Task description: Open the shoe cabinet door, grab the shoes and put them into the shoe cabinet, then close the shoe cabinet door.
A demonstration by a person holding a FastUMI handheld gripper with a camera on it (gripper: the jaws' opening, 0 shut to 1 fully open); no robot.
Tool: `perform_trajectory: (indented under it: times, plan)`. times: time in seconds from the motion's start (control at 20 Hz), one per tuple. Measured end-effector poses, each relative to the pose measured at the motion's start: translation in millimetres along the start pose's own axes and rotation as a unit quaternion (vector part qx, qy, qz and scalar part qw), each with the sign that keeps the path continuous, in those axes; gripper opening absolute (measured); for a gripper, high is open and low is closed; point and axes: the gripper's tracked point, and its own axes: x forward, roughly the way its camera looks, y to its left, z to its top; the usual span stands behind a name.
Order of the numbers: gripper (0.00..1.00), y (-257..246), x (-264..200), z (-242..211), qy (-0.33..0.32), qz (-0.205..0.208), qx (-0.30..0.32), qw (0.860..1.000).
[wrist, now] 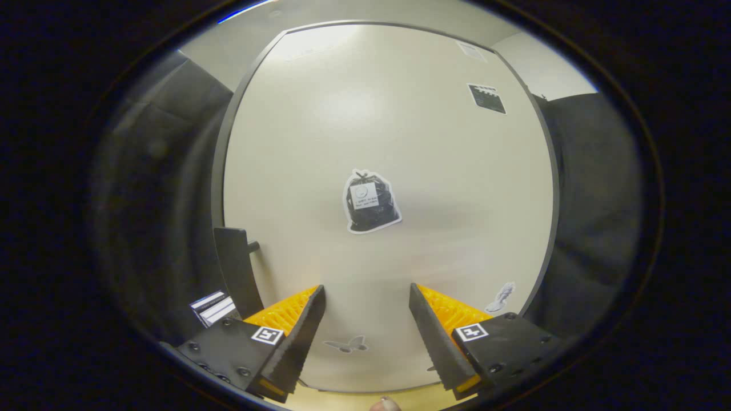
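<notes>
The shoe cabinet door (pixel 400 131), a cream panel with a dark edge, stands flat and close ahead of my fingers. Its black handle (pixel 235 274) sticks out near the door's left edge, just left of my left finger. My gripper (pixel 367 287) is open, with nothing between the fingers, and points at the lower middle of the door. I cannot tell whether the fingertips touch the panel.
Stickers mark the door: a black bag picture (pixel 370 202) beyond the fingers, a butterfly (pixel 346 344) between them, a black label (pixel 487 98) high on the right. Dark cloth (pixel 594 217) hangs on both sides. A pale wooden strip (pixel 348 399) runs below the door.
</notes>
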Motion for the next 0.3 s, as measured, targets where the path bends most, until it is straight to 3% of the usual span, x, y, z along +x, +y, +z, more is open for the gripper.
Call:
perform_trajectory:
  times: [0.3]
  plan:
    - [0.93,-1.3,0.4,-1.1,-0.002,0.002,0.006,1.0]
